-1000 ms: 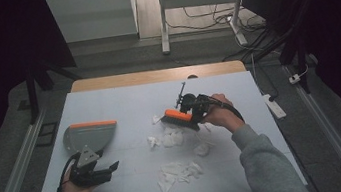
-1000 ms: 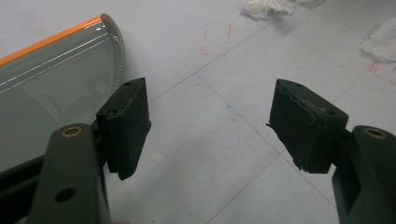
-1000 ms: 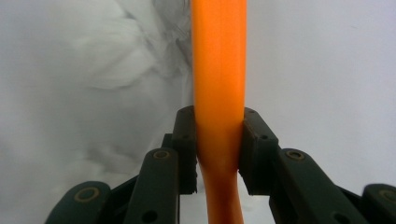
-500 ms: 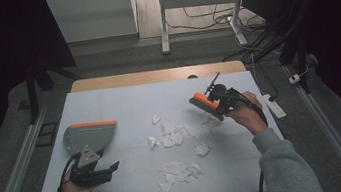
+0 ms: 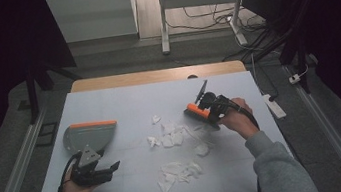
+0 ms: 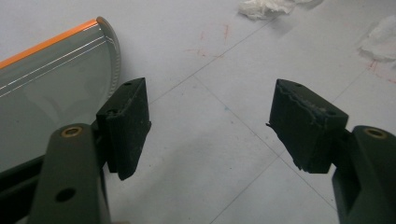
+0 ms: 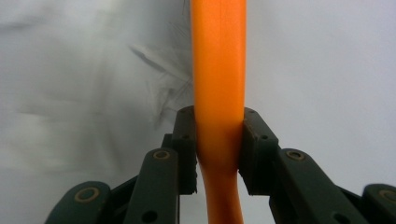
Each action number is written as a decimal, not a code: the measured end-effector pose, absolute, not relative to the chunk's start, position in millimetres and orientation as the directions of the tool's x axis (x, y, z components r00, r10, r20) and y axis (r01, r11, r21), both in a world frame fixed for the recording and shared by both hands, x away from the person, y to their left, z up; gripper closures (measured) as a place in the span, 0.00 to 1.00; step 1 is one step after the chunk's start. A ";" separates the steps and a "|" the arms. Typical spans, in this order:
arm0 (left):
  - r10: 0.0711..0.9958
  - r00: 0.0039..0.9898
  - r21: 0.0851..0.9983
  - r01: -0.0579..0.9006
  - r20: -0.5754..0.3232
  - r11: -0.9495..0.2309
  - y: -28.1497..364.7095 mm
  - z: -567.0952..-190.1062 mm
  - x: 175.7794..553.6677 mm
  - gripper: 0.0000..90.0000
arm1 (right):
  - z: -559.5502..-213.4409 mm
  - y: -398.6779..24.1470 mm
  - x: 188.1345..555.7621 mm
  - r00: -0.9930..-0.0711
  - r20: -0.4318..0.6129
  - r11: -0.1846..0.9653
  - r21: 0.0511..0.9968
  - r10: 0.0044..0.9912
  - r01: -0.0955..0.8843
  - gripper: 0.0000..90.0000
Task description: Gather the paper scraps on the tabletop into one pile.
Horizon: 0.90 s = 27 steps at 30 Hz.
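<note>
The table (image 5: 123,97) is seen from above, pale and wide, with its wooden far edge showing. Toward its left side, a grey dustpan (image 5: 88,137) with an orange lip is laid flat; in the left gripper view the pan (image 6: 51,88) is found just beside the left jaw, not touched. Torn paper scraps (image 5: 172,137) are scattered across the middle, a second heap (image 5: 176,172) being spread nearer the front edge, and two scraps (image 6: 266,7) are caught at the top of the left gripper view. The left gripper (image 5: 110,168) is held low near the front left, just in front of the dustpan, its jaws spread wide with nothing between them but bare table. The right gripper (image 5: 201,113) is held to the right of the scraps, and an orange brush (image 5: 197,111) is clamped in it; in the right gripper view the brush handle (image 7: 218,70) is squeezed tight between both pads, with dark bristles fanned out to its left against the table.
</note>
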<state>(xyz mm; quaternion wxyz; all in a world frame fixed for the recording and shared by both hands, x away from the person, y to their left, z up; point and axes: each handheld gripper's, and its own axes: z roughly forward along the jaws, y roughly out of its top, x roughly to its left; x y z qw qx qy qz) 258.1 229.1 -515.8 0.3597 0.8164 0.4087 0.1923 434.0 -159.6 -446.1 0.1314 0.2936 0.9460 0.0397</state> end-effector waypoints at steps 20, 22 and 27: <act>0.803 0.596 0.745 0.526 0.023 -0.411 228.9 -515.6 258.1 0.33 | -388.5 -156.9 417.9 -0.828 -0.106 0.774 0.435 0.551 0.460 0.78; 0.803 0.595 0.744 0.527 0.023 -0.411 228.7 -515.8 258.3 0.33 | -389.6 -151.2 420.5 -0.829 -0.133 0.783 0.436 0.543 0.443 0.78; 0.805 0.593 0.746 0.526 0.022 -0.408 229.2 -515.3 257.8 0.33 | -404.3 -122.4 436.9 -0.842 -0.193 0.827 0.390 0.504 0.405 0.78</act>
